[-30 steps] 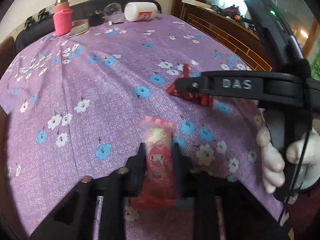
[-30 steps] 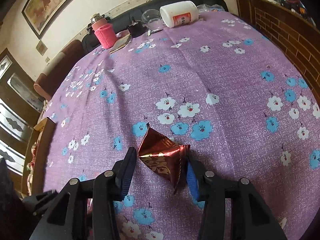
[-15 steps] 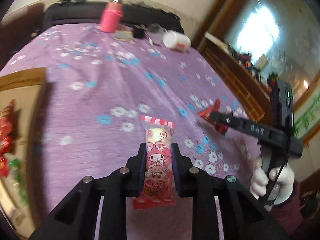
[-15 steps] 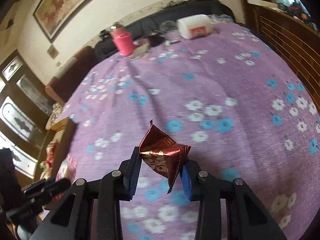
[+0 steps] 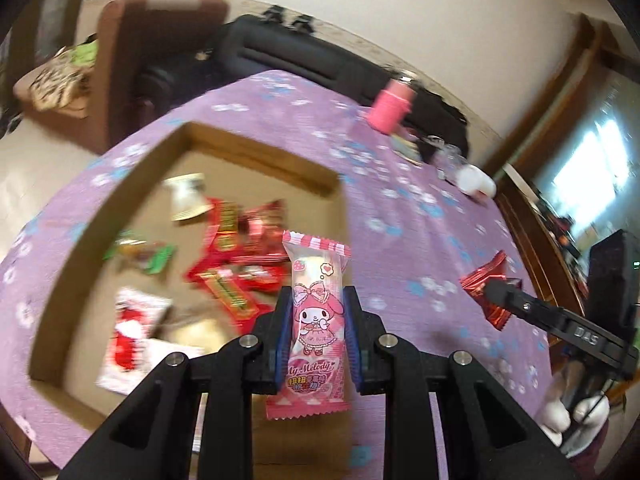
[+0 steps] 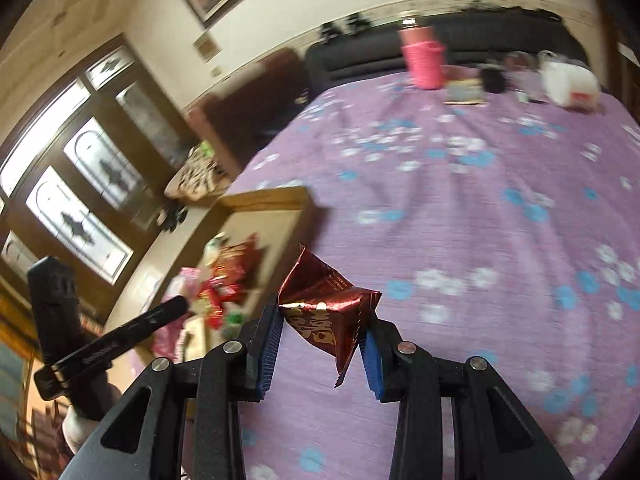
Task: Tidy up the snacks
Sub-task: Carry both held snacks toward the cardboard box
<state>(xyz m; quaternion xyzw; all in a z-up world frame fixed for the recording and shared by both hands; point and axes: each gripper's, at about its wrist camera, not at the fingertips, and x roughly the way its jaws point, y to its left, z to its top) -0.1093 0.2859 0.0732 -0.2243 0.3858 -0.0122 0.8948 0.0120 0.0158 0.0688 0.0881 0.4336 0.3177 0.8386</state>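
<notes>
a pink plastic candy wrapper printed with a cartoon rabbit girl point(image 5: 318, 320) stands upright between the blue pads of the left gripper point(image 5: 318, 334), whose jaws are nearly closed and pinching its sides, held in the air at the near edge of an open brown cardboard box point(image 5: 260, 158) with red, green and white snack packets point(image 5: 236, 256) scattered inside. off to the side, the right gripper point(image 6: 324, 338) has a crumpled dark red foil snack packet point(image 6: 326, 314) clamped between its partly closed jaws, lifted above the purple flowered tablecloth point(image 6: 460, 208). at the cloth's far end sit a pink cup point(image 6: 424, 58) and a white jar lying on its side point(image 6: 570, 84).
</notes>
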